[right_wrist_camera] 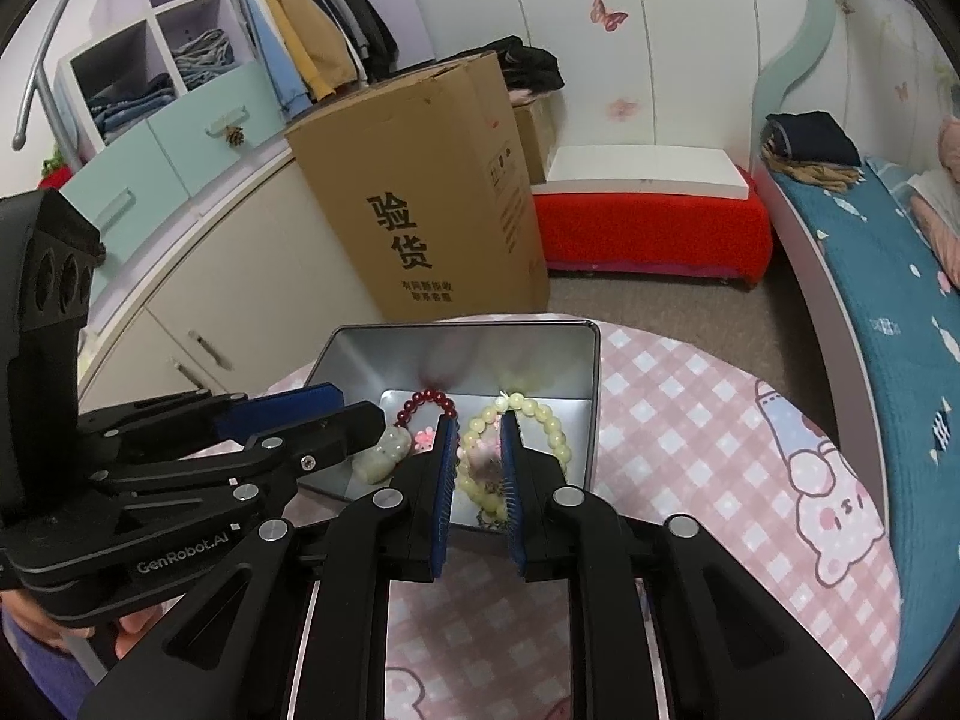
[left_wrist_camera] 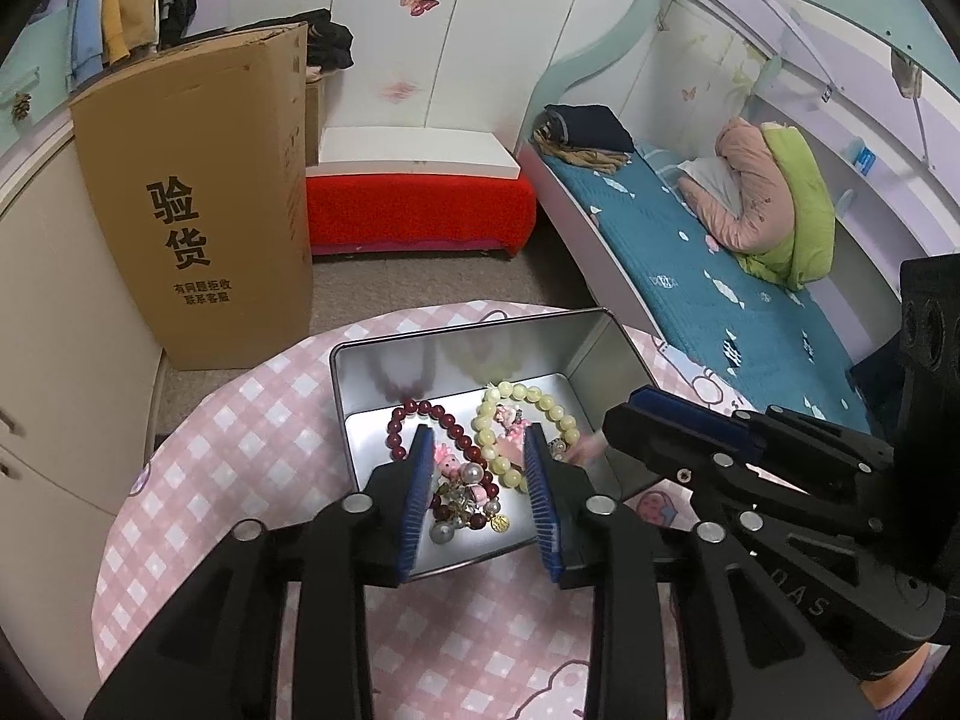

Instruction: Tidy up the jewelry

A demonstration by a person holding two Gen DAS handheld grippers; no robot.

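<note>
Left wrist view: left hand-held gripper (left_wrist_camera: 480, 450) hung wide open, empty, above tin (left_wrist_camera: 456, 360); right hand-held gripper (right_wrist_camera: 477, 435) stood part-open astride the yellow bead bracelet (right_wrist_camera: 552, 426).

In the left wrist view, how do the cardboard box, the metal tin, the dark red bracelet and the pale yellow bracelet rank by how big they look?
1. Cardboard box, though it stands farther away.
2. Metal tin.
3. Dark red bracelet and pale yellow bracelet: they look alike, and the left gripper's fingers hide part of each, so no ranking.
</note>
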